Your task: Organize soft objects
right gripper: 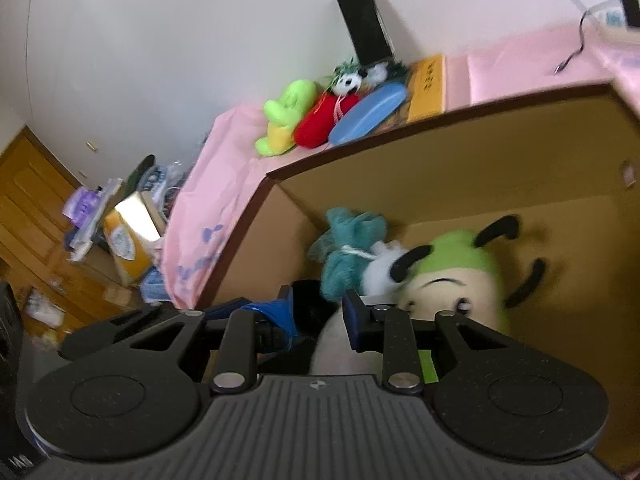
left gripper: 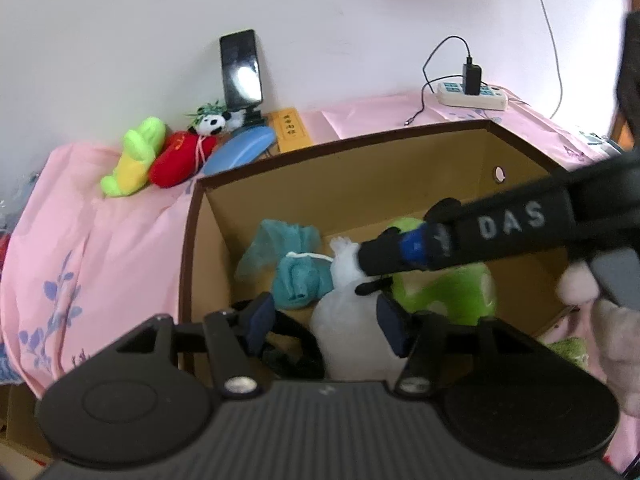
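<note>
The left gripper (left gripper: 326,322) hangs over the near edge of the cardboard box (left gripper: 400,136), its jaws spread wide; a white plush toy (left gripper: 348,320) lies between them inside the box, though whether either pad touches it cannot be told. The right gripper (right gripper: 318,312) reaches into the same box, its fingers also apart, with the white plush just ahead between them; beside the toy lie a teal cloth (left gripper: 298,276) and a green plush (right gripper: 460,264) with black feelers. Outside, on the pink sheet (left gripper: 100,240), rest a green-and-yellow plush (left gripper: 134,158), a red plush (left gripper: 180,160) and a small panda (left gripper: 212,122).
</note>
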Motion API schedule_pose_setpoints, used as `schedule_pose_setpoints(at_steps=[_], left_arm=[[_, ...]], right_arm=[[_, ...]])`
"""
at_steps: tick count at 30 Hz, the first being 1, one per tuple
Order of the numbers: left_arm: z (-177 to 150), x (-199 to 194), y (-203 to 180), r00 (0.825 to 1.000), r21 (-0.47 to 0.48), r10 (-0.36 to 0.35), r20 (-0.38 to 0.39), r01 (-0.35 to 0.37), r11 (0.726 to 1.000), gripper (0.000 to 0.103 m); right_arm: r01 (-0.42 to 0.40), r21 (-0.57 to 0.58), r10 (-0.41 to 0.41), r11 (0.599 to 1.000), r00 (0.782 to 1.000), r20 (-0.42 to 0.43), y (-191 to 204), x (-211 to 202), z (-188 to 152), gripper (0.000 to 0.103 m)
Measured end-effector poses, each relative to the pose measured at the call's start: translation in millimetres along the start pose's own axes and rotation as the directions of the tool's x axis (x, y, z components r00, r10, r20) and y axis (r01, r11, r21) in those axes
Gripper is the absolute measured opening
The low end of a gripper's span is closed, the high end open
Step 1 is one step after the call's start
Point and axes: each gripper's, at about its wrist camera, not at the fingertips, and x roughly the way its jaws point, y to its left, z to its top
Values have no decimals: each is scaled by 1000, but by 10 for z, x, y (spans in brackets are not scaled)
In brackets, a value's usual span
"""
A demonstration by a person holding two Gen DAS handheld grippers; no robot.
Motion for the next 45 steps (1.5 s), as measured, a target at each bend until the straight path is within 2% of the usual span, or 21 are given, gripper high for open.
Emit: schedule_pose_setpoints(at_steps=[4,7,16,30,38,45], left_arm=[[2,-87,-98,1000,-38,24,-2,-24,999,59],[2,-160,-157,1000,-87,12,5,-12,996,60],[-55,-351,-317,1000,-152,22,-17,-24,988,60],[-205,-696,-539,997,-139,81,16,-78,987,61],[-353,-795,-616,997,-124,71,18,-68,990,61],[-539,-799,-672,999,-120,-25,21,27,992,61]], right_arm=[[78,-57,-75,995,996,55,14,-185,-63,10],[95,-61,-90,994,993,82,-9,-288,-101,10],[163,-96,-146,982,976,161,57,-637,-280,10],[203,-135,-173,970,963,208,84,-999,-584,10],[225,-75,-208,972,961,185,-116,-1121,-726,10],[214,-51,-207,976,971,117,-275,-1111,-870,10]])
